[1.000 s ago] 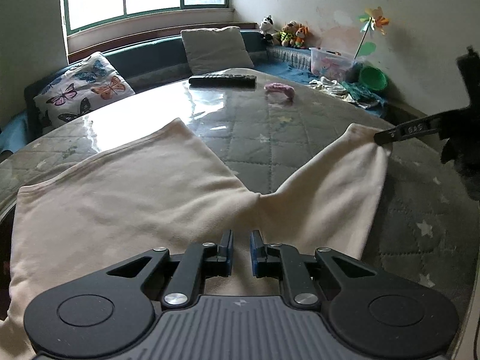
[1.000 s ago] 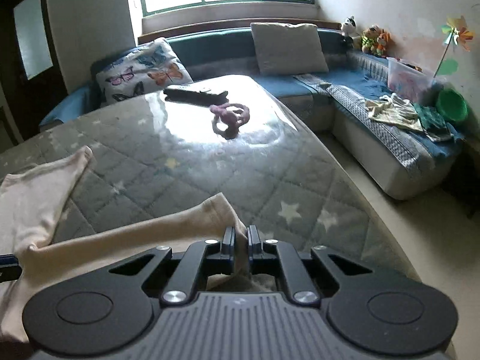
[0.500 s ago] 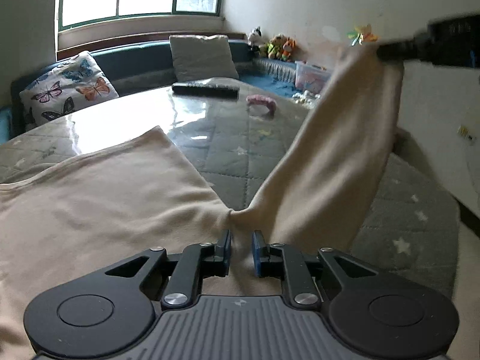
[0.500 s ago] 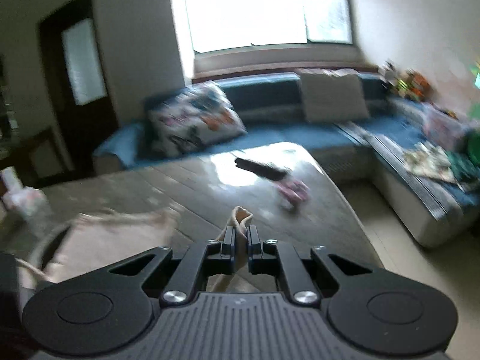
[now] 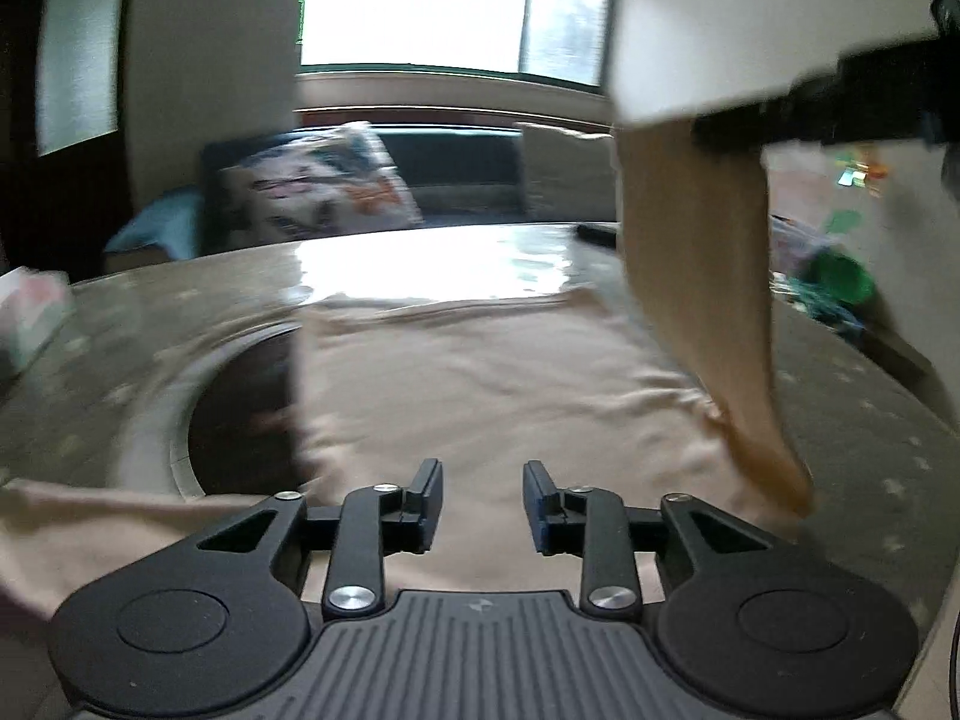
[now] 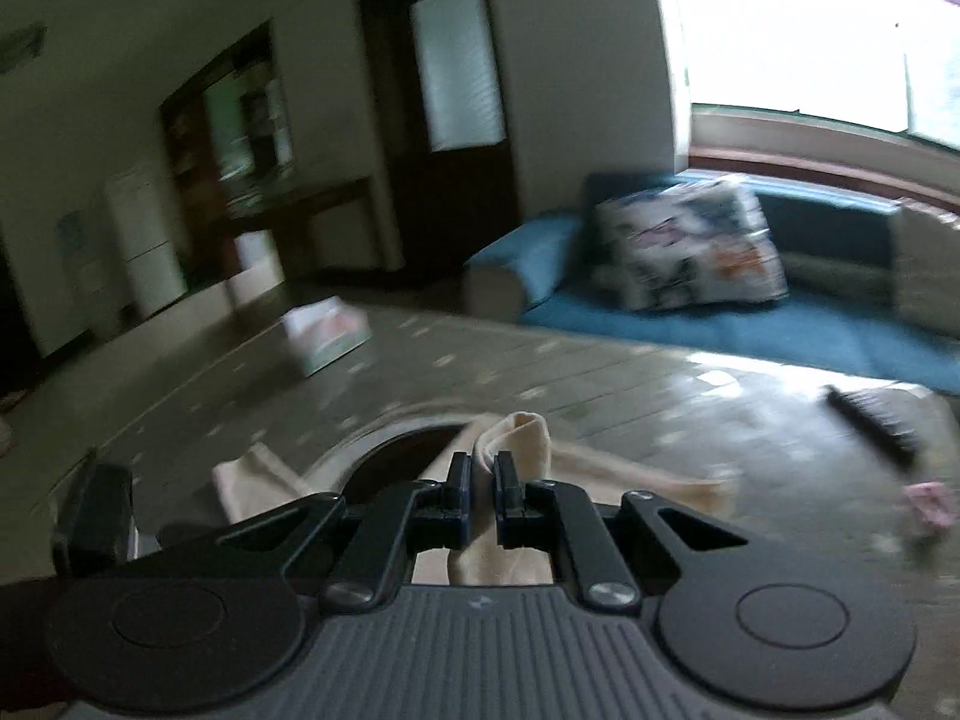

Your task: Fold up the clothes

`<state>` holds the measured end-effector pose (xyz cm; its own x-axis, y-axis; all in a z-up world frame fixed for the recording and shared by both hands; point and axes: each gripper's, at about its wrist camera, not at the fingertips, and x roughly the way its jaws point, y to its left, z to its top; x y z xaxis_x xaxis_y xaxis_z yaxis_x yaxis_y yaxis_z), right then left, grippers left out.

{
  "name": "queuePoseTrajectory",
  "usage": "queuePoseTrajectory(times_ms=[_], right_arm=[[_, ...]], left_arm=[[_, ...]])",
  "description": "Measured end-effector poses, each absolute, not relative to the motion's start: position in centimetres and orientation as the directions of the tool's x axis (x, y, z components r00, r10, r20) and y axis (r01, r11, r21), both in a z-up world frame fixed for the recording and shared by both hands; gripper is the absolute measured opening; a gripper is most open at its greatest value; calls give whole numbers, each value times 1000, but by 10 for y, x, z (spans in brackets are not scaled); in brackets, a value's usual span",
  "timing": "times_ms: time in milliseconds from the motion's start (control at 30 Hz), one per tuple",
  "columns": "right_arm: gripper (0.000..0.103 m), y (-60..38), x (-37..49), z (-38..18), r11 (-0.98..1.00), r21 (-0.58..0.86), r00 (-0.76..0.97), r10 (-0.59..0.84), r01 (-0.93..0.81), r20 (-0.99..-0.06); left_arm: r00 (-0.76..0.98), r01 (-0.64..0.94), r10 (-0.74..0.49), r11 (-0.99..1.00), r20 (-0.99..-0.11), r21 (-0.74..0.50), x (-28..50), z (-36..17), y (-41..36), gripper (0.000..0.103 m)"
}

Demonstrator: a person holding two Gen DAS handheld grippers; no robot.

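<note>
now lifted: trouser leg [image 6: 522,432] in right gripper [image 6: 483,477], left fingers [image 5: 429,495] parted

A butterfly-print cushion [image 6: 690,249] leans on the blue sofa [image 6: 780,330] under the bright window [image 5: 444,6]. On the glossy counter [image 6: 600,384] lie a dark remote [image 6: 870,420], a pink object [image 6: 930,507] and a tissue box [image 6: 327,333]. A dark door [image 6: 450,108] stands behind.
</note>
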<state>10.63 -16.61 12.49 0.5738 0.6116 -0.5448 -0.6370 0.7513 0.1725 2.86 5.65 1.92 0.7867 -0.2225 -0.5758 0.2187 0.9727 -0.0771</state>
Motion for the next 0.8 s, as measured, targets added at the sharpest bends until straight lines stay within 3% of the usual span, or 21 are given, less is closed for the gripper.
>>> queuePoseTrajectory(times_ms=[233,500,667,800], right_arm=[[13,-137,104,82,709,215,460,627,-672,-629],[13,-164,113,20,785,75,465,438,-615,-769],[12,-182,121,-7,827,44,472,362,-560,-804],[13,-185,116,1,804,43,470,389,-593,-792]], left_arm=[[803,121,-150,989,-577,-89,8,22,86,36],[803,198,-213,976,-557,-89,13,27,64,35],[778,248,-233,967,-583,-56,21,15,45,34],[774,270,-232,963,-589,-24,11,13,50,35]])
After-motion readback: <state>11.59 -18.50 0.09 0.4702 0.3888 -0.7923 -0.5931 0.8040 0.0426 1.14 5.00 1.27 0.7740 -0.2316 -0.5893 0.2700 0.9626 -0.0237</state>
